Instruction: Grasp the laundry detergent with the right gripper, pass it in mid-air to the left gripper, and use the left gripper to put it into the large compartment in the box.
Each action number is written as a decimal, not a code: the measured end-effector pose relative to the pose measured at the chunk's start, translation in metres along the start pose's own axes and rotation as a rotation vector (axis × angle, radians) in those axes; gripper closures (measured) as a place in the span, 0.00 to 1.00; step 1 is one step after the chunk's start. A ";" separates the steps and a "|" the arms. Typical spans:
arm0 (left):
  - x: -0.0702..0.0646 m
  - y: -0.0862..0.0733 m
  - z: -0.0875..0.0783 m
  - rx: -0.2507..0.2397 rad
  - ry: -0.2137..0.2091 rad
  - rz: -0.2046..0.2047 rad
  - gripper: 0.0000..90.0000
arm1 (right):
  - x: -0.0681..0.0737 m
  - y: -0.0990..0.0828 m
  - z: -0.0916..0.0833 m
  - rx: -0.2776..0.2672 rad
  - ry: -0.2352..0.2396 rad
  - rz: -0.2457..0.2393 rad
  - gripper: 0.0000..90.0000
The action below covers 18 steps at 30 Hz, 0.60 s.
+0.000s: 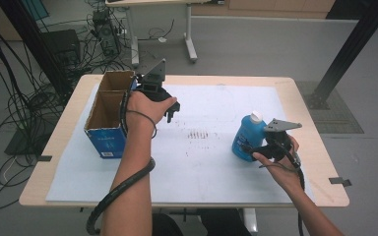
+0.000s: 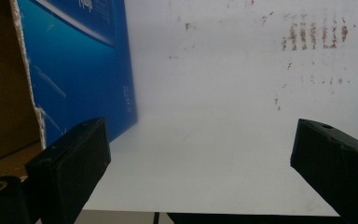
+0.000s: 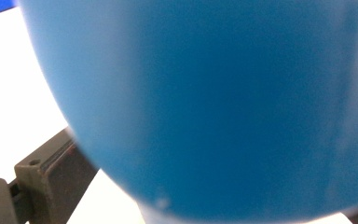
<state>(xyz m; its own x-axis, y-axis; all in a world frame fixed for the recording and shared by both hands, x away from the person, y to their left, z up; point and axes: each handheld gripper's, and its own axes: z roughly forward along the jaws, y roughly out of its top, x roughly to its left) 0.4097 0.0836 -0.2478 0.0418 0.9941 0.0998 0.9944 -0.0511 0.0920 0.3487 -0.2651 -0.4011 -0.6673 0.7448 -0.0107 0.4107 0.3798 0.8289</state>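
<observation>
A person at a table works two hand-held grippers over a white mat (image 1: 202,162). The right gripper (image 1: 256,150) is at a blue bottle (image 1: 247,137) with a white cap (image 1: 256,117), which stands on the right side of the mat, well apart from the open cardboard box (image 1: 109,112) at the left edge. In the right gripper view the bottle's rounded blue wall (image 3: 223,107) sits between the jaws, one black jaw beside it at lower left; whether the jaws have clamped is not clear. The left gripper (image 1: 170,110) hangs just beside the box with its jaws spread wide and nothing between them.

The bottle looks like smooth, stiff plastic, likely slippery and, if full, weighty at the base. The safest hold appears to be across the broad middle of the body, below the shoulder, squeezed squarely so the curved wall cannot squirt out or tip.
</observation>
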 end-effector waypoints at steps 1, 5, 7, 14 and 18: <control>0.000 0.000 0.000 -0.001 0.000 -0.002 0.06 | 0.000 0.000 0.000 0.000 0.002 0.000 0.03; 0.001 0.000 0.000 0.000 0.001 -0.002 0.06 | 0.000 0.000 0.000 -0.005 0.005 -0.003 0.03; 0.001 0.000 -0.001 0.000 0.001 -0.001 0.06 | 0.000 0.001 0.000 -0.006 0.010 -0.002 0.05; 0.001 -0.001 -0.001 0.000 0.001 -0.003 0.06 | 0.000 0.000 0.001 -0.002 0.019 -0.004 0.08; 0.002 0.000 -0.001 0.000 0.001 -0.004 0.06 | 0.000 0.000 0.001 -0.006 0.023 -0.003 0.10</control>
<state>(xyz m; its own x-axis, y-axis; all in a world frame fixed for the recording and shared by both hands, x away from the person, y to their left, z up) 0.4093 0.0852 -0.2467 0.0378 0.9943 0.1000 0.9946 -0.0471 0.0921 0.3494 -0.2646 -0.4017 -0.6822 0.7312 -0.0004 0.4051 0.3784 0.8323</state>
